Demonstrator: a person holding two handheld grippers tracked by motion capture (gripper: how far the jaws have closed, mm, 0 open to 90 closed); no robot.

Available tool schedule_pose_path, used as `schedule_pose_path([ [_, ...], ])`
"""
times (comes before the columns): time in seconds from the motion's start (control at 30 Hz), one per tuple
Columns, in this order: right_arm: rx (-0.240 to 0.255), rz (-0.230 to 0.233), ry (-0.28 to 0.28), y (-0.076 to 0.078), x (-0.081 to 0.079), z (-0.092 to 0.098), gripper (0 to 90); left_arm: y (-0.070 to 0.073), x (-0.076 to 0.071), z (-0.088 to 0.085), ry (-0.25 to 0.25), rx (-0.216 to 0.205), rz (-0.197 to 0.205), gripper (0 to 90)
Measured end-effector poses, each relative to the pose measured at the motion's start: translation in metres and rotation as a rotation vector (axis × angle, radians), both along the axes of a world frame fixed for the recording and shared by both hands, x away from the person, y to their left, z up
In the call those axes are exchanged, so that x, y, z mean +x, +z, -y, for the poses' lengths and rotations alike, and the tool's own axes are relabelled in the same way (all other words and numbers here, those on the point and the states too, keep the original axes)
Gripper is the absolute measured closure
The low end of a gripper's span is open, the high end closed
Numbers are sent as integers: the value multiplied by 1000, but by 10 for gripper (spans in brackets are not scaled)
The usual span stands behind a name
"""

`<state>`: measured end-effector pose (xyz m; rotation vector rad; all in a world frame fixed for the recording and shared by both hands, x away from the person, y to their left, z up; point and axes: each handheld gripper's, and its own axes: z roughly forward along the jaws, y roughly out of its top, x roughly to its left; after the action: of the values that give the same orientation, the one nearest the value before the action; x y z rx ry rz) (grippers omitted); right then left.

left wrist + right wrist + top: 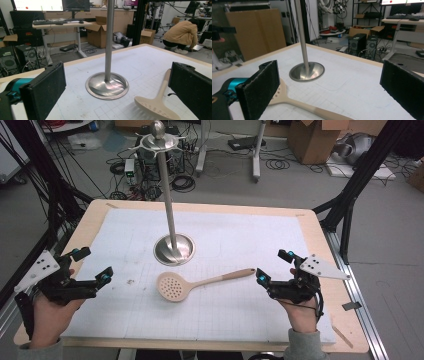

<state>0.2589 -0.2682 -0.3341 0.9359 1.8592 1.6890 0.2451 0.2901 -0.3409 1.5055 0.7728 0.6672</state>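
A beige slotted skimmer (172, 286) lies flat on the white mat (240, 315), with its handle running right toward my right gripper (274, 266). That gripper is open and holds nothing. The handle's end lies just off its nearer jaw tip. In the right gripper view the handle (312, 108) crosses the mat low between the jaws. Behind the skimmer stands a metal stand (174, 249) with a round base and a tall pole topped by a ring and ball. My left gripper (93, 265) hovers at the mat's left edge, open and empty. It faces the stand base (107, 86) and the skimmer head (156, 108).
The wooden table rim (320, 227) frames the mat. Black frame posts stand at both sides. Cables, computer cases and cardboard boxes (312, 140) cover the floor beyond the far edge. A person in a tan jacket (182, 35) crouches far off.
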Motion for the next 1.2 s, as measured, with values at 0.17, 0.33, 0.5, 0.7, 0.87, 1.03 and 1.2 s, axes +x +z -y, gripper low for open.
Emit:
schedule_pose_path([
  [0.17, -6, -18, 4, -3, 4, -7, 16, -1, -3, 0, 4, 4, -4, 18],
  [0.33, -28, -37, 29, -6, 8, -15, 22, -2, -3, -1, 7, 10, -9, 18],
  [0.5, -44, -45, 54, -10, 12, -19, 56, -3, -4, -3, 6, 12, -9, 18],
  [0.7, -96, -38, 84, -15, 14, -33, 222, -2, -6, -8, 12, -1, -9, 18],
  [0.87, -133, -46, 96, -22, 18, -43, 417, -6, -8, -5, 7, 13, -21, 18],
  [1.03, -171, -41, 107, -26, 21, -55, 551, -11, -10, -6, 14, 7, -29, 18],
  [1.2, -210, -72, 142, -34, 30, -74, 704, -14, -15, -5, 18, 16, -30, 18],
])
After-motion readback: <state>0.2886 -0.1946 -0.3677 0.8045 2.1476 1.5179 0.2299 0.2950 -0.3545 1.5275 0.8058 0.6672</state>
